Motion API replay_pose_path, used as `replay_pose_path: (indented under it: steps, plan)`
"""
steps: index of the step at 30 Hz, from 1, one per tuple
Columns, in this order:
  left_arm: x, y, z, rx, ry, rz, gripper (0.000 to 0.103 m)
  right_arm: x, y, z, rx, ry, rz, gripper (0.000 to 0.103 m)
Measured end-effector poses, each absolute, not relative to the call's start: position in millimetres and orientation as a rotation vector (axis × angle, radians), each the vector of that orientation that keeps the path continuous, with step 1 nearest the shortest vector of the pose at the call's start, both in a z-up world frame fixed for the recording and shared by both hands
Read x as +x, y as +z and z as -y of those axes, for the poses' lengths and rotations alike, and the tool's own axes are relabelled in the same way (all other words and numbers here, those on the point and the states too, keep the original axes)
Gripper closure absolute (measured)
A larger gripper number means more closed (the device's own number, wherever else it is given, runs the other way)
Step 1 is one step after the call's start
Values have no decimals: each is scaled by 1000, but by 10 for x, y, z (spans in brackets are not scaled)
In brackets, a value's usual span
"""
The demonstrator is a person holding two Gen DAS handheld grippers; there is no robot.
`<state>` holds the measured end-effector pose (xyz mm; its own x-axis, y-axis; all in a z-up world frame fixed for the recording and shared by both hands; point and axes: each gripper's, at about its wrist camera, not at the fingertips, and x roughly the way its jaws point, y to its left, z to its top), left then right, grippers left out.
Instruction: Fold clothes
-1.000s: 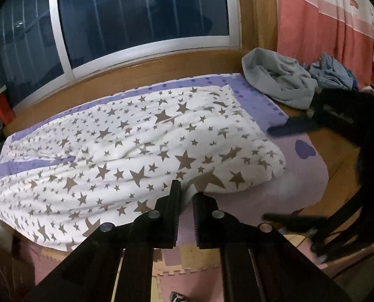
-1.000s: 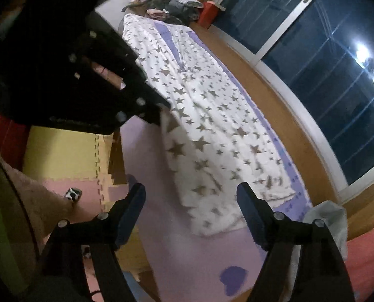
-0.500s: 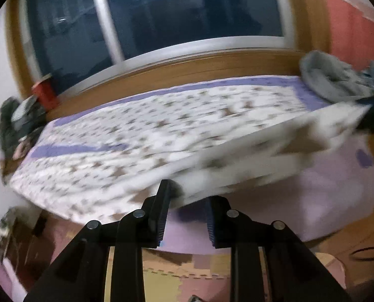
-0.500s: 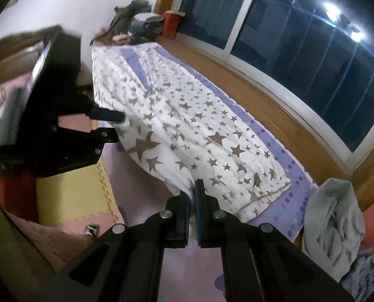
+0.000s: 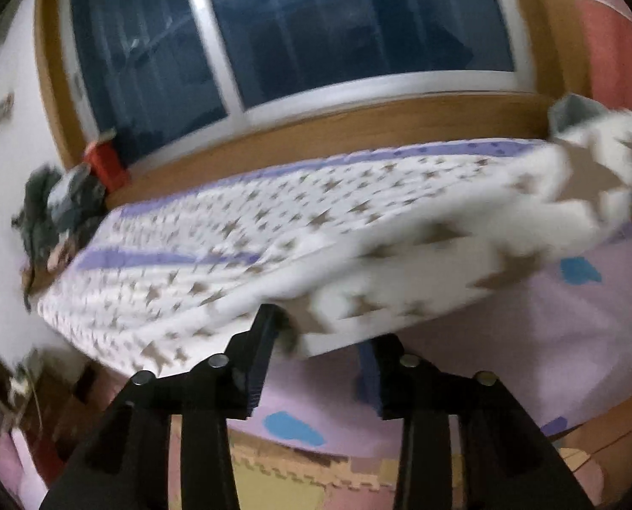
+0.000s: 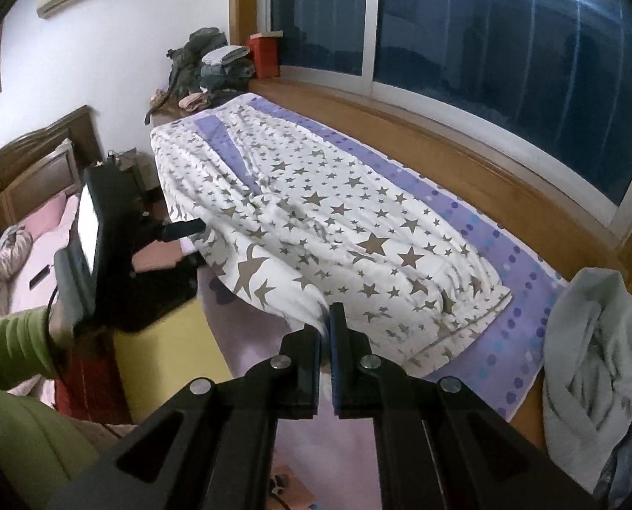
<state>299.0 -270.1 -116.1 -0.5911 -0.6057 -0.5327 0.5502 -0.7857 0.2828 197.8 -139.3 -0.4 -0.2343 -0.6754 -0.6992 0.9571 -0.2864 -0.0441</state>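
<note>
A white quilt with brown stars (image 6: pixel 337 221) lies along a purple dotted sheet (image 6: pixel 507 297) under the window. My right gripper (image 6: pixel 325 318) is shut on the quilt's near edge, close to its right end. My left gripper (image 5: pixel 316 340) has a thick fold of the same edge (image 5: pixel 358 297) bunched between its fingers, which stand apart by the fold's thickness. In the right wrist view the left gripper (image 6: pixel 188 242) holds that edge further left, in a hand with a green sleeve (image 6: pixel 10 348). The near edge hangs above the lilac floor mat (image 5: pixel 528 340).
A crumpled grey garment (image 6: pixel 592 348) lies past the quilt's right end. A pile of clothes (image 6: pixel 205 72) and a red box (image 6: pixel 265 55) sit at the far left end. A wooden bed (image 6: pixel 31 170) stands at the left. Foam puzzle mats (image 5: pixel 273 484) cover the floor.
The right gripper went from open to shut on the quilt's edge. Both grippers have risen, lifting the near edge off the mat. The left fingers now stand wider apart around the fold.
</note>
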Motion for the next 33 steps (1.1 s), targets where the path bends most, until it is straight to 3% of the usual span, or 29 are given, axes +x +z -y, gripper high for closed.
replay_pose_path:
  steps: [4,7,8,9,12,22,28,33]
  plan:
    - [2859,-1250,2561,810,-2295,216,60,2007,23,1428,685,-1769,-612,100]
    - [2849,-1260,2654,805,-2270,166,62,2044,32,1432,674,-1761,-643,100]
    - [2871,-1248,2701,816,-2279,137,83,2047,34,1425,671,-1758,-648,100]
    - [2907,-1226,2753,838,-2286,112,97,2048,32,1416,668,-1755,-656,100]
    - [3079,-1115,2831,883,-2331,47,98,2036,-6,1387,671,-1744,-670,100]
    - [3613,-837,2588,1148,-2348,126,102,2059,-376,1256,772,-1633,-687,100]
    - [3613,-337,2793,1165,-2473,-7,102,2025,-429,1192,834,-1586,-656,100]
    - [3244,-6,3149,1116,-2644,-3,102,1821,-231,1194,838,-1652,-636,100]
